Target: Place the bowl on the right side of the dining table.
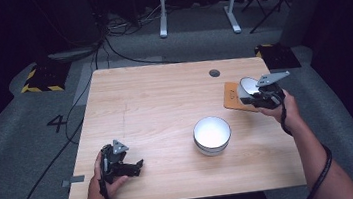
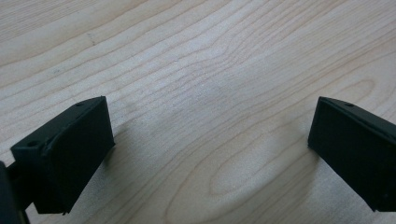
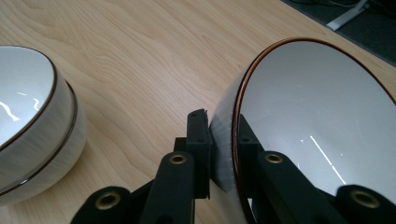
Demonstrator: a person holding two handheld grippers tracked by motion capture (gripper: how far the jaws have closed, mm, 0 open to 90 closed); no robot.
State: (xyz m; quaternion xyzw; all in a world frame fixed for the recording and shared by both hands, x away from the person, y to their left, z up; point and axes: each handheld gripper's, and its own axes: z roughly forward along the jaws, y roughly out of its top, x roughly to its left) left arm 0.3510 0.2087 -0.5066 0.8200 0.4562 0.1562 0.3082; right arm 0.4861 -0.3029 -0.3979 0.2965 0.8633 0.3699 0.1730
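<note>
Two bowls show: the right claw point(image 1: 253, 96) pinches the rim of the tilted bowl point(image 1: 246, 87) over a brown mat point(image 1: 232, 97), the other bowl point(image 1: 212, 134) sits mid-tabletop point(image 1: 164, 101); the left claw point(image 1: 134, 167) gapes wide, empty.

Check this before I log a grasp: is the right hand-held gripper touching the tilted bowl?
Touching. In the right gripper view, the right hand-held gripper clamps the tilted bowl at its rim, one jaw on each side.
</note>
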